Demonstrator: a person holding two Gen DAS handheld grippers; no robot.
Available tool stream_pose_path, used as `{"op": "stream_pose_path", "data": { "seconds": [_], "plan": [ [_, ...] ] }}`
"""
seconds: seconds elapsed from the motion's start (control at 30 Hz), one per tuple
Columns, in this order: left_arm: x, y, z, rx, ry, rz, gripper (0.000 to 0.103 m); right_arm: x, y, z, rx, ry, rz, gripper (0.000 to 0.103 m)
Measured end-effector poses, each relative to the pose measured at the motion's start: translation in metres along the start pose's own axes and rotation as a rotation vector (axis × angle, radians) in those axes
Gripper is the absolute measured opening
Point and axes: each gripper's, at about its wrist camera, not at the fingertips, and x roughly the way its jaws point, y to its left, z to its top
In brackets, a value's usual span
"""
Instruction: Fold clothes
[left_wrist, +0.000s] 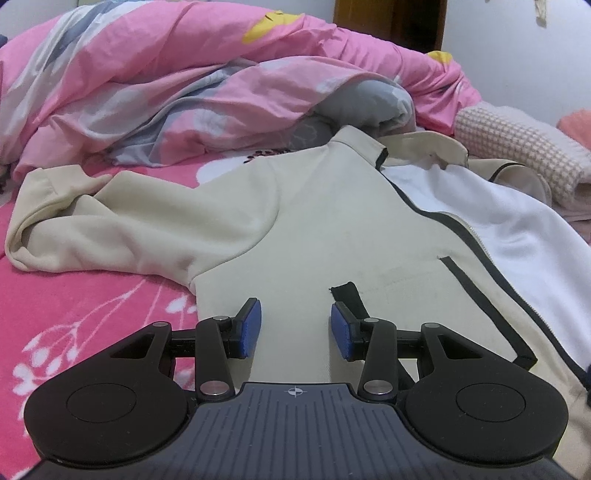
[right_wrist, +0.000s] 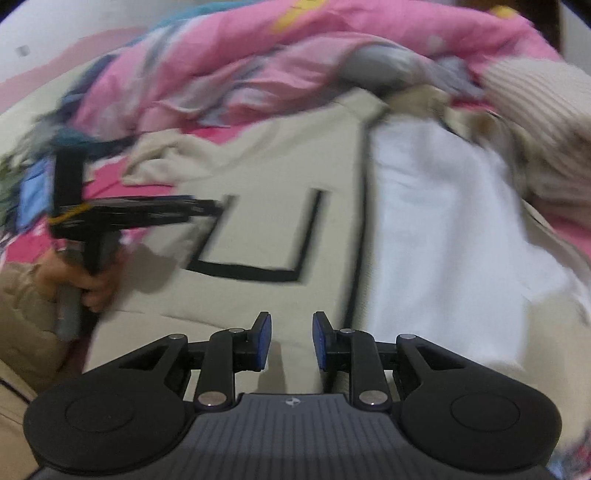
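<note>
The left gripper (left_wrist: 295, 330) hovered with its jaws apart over the cream jacket (left_wrist: 295, 229). The right gripper (right_wrist: 291, 341), jaws also apart and empty, hung above the jacket, spread unzipped on the pink bed sheet (left_wrist: 92, 306) before a crumpled quilt (left_wrist: 166, 74).

My bed (left_wrist: 96, 302) wears a hot-pink sheet printed with white flower sprigs. Directly on it lies the cream jacket (left_wrist: 295, 229), spread open with its white lining up. A rumpled pink quilt (left_wrist: 155, 74) is heaped behind it, a waffle-knit blanket (left_wrist: 517, 147) rolled at the right.
</note>
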Motion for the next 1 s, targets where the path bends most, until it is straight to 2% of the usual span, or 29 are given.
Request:
{"op": "stream_pose_path", "data": {
  "seconds": [0.03, 0.1, 0.23, 0.33, 0.43, 0.53, 0.6, 0.67, 0.77, 0.83, 0.9, 1.0],
  "plan": [
    [0.000, 0.000, 0.000, 0.003, 0.003, -0.003, 0.042, 0.007, 0.005, 0.003, -0.023, 0.023, 0.011, 0.025],
    [-0.001, -0.002, -0.001, 0.014, 0.008, -0.007, 0.042, 0.024, 0.013, 0.001, -0.086, 0.127, -0.018, 0.024],
    [-0.004, -0.004, -0.002, 0.030, 0.024, -0.019, 0.042, 0.025, 0.022, -0.005, -0.217, 0.214, -0.081, 0.024],
    [-0.008, -0.004, -0.001, 0.027, 0.030, -0.045, 0.042, 0.023, 0.028, -0.004, -0.257, 0.251, -0.113, 0.024],
    [-0.013, -0.004, -0.001, 0.022, 0.016, -0.068, 0.042, 0.019, 0.036, 0.008, -0.269, 0.233, -0.114, 0.024],
    [-0.015, -0.004, 0.000, 0.020, -0.008, -0.057, 0.042, 0.012, 0.045, 0.021, -0.255, 0.144, 0.000, 0.024],
    [-0.015, -0.004, 0.001, 0.013, -0.018, -0.054, 0.042, 0.027, 0.050, 0.013, -0.270, 0.200, 0.048, 0.024],
    [-0.015, -0.003, 0.001, 0.010, -0.023, -0.044, 0.042, 0.037, 0.053, 0.000, -0.322, 0.268, 0.054, 0.026],
    [-0.014, -0.002, 0.002, 0.005, -0.026, -0.039, 0.042, 0.030, 0.047, 0.012, -0.340, 0.320, 0.091, 0.025],
    [-0.011, -0.003, 0.001, 0.011, -0.017, -0.034, 0.042, 0.023, 0.044, 0.031, -0.370, 0.282, 0.075, 0.025],
    [-0.009, -0.005, -0.001, 0.026, -0.004, -0.025, 0.042, 0.017, 0.037, 0.057, -0.370, 0.196, 0.054, 0.025],
    [-0.006, -0.008, -0.004, 0.047, 0.004, -0.009, 0.042, 0.028, 0.022, 0.100, -0.315, 0.059, -0.044, 0.026]
  ]
}}
